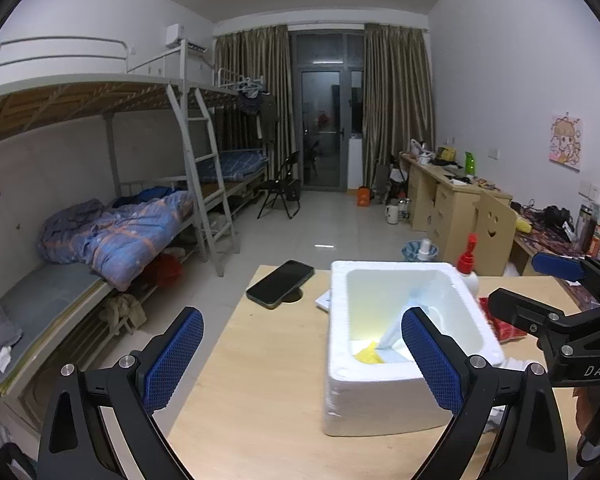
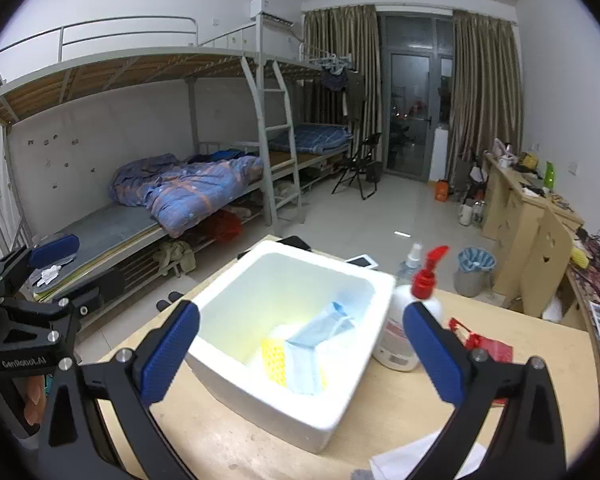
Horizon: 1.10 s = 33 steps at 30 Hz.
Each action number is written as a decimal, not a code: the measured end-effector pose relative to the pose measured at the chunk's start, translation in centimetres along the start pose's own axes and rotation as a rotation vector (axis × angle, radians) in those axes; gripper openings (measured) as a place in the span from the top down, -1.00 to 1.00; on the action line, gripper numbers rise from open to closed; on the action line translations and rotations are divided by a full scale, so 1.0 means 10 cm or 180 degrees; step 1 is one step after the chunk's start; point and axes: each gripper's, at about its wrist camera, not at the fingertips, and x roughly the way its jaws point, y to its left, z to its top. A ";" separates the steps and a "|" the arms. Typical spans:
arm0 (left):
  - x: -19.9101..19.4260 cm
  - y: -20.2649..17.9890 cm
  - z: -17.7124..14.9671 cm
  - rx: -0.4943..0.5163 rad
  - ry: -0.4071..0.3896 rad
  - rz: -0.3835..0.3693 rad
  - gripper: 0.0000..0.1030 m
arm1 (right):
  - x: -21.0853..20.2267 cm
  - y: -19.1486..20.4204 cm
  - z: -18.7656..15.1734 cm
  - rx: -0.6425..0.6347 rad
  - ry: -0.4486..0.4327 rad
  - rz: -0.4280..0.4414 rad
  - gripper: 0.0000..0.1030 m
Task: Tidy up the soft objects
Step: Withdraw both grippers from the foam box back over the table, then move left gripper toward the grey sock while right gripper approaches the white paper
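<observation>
Soft objects lie inside the white foam box (image 2: 332,384) that stands on the tabletop (image 1: 260,392): a pale blue face mask (image 2: 320,344) leans against a yellow knitted piece (image 2: 274,362) on the box floor, with something white under them. In the left wrist view the mask (image 1: 398,328) stands up along the box's right inner wall. The left gripper (image 1: 302,360) hangs above the tabletop's near edge with its jaws spread wide and nothing between them. The right gripper (image 2: 300,354) hovers over the box, jaws also fully apart and empty.

A black phone (image 1: 280,283) rests at the tabletop's far left corner. Just beside the box's right wall stands a white pump bottle (image 2: 400,332) with a red head, and a red packet (image 2: 486,344) lies past it toward the right edge. White cloth (image 2: 420,460) lies at the near edge.
</observation>
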 end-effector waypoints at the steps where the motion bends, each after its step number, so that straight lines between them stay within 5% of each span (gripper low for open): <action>1: -0.02 -0.03 0.00 0.0013 -0.0008 -0.0012 -0.94 | -0.04 -0.02 -0.01 0.0011 -0.0020 -0.0022 -0.99; 14: -0.33 -0.53 -0.03 0.0179 -0.0169 -0.0356 -0.95 | -0.83 -0.60 -0.39 0.0489 -0.0298 -0.0549 -0.99; 33: -0.53 -1.09 -0.47 0.0103 -0.0411 -0.0948 -0.95 | -1.39 -0.65 -1.02 0.0541 -0.0774 -0.0944 -1.00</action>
